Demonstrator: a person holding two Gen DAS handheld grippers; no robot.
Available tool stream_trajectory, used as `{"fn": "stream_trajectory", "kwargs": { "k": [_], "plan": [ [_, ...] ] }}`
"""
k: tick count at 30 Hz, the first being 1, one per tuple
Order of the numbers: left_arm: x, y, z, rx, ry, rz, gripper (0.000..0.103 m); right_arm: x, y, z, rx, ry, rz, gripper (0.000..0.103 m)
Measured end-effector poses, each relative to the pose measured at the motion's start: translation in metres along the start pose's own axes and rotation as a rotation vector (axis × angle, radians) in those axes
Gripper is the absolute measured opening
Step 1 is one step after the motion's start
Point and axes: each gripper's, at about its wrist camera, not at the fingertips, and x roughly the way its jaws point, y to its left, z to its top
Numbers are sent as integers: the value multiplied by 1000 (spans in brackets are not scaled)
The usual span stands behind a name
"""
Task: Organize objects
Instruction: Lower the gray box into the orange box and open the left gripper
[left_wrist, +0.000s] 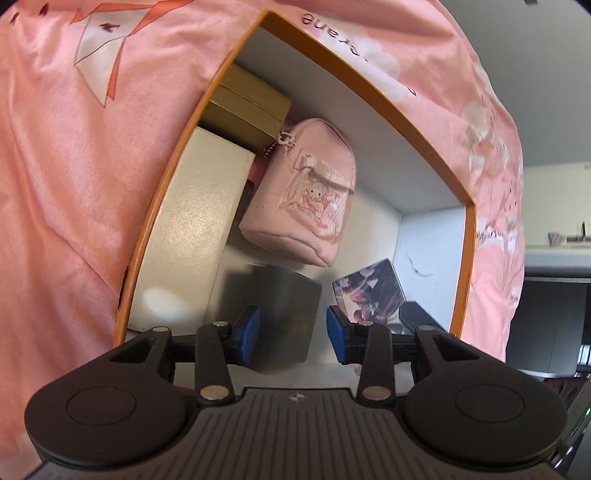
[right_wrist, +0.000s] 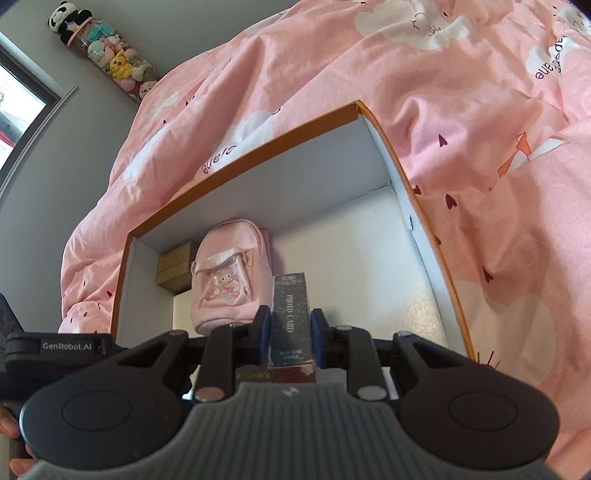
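An orange-rimmed box (left_wrist: 155, 221) (right_wrist: 424, 206) with a white inside lies on pink bedding. It holds a pink mini backpack (left_wrist: 306, 195) (right_wrist: 225, 280), gold boxes (left_wrist: 247, 107) (right_wrist: 175, 269) and a white box (left_wrist: 199, 229). My left gripper (left_wrist: 291, 334) is open inside it. A dark flat box (left_wrist: 284, 306) lies just past its blue pads, which do not press on it. My right gripper (right_wrist: 290, 321) is shut on a dark "PHOTO CARD" box (right_wrist: 290, 314), held upright over the box floor. That box's patterned face (left_wrist: 365, 291) shows to the right in the left wrist view.
Pink patterned bedding (right_wrist: 461, 110) (left_wrist: 74, 166) surrounds the box on all sides. A clear tube of plush toys (right_wrist: 107, 55) leans on the grey wall beside a window (right_wrist: 18, 103). A person's hand (right_wrist: 11, 432) holds the left gripper's body (right_wrist: 70, 347). A desk (left_wrist: 554, 254) stands at far right.
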Motion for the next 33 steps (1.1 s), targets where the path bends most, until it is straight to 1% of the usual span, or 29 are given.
{"fn": "stream_trajectory", "kwargs": {
  "k": [3, 6, 8, 12, 16, 19, 25, 27, 30, 33],
  "plan": [
    [-4, -5, -3, 63, -22, 20, 45, 2, 1, -1, -5, 5, -8, 24],
    [-9, -13, -4, 137, -62, 56, 44, 5, 6, -3, -41, 3, -50, 24],
    [-13, -15, -5, 168, -83, 66, 44, 8, 8, -4, -62, 13, -63, 24],
    [-22, -20, -7, 247, -145, 100, 44, 16, 13, -8, -63, 46, -52, 24],
    [-26, -26, -10, 323, -190, 139, 44, 20, 14, -10, -23, 65, -24, 24],
    [-28, -25, -12, 349, -203, 162, 44, 23, 12, -10, 32, 94, 21, 24],
    [-26, -25, -15, 383, -211, 176, 44, 25, 11, -10, 44, 113, 23, 24],
    [-26, -23, -16, 380, -208, 169, 44, 28, 11, -7, 29, 137, 9, 24],
    [-26, -23, -18, 381, -216, 163, 44, 37, 14, -6, -29, 184, -42, 24],
    [-24, -24, -21, 400, -231, 175, 44, 45, 15, -7, -76, 235, -62, 24]
  ]
}}
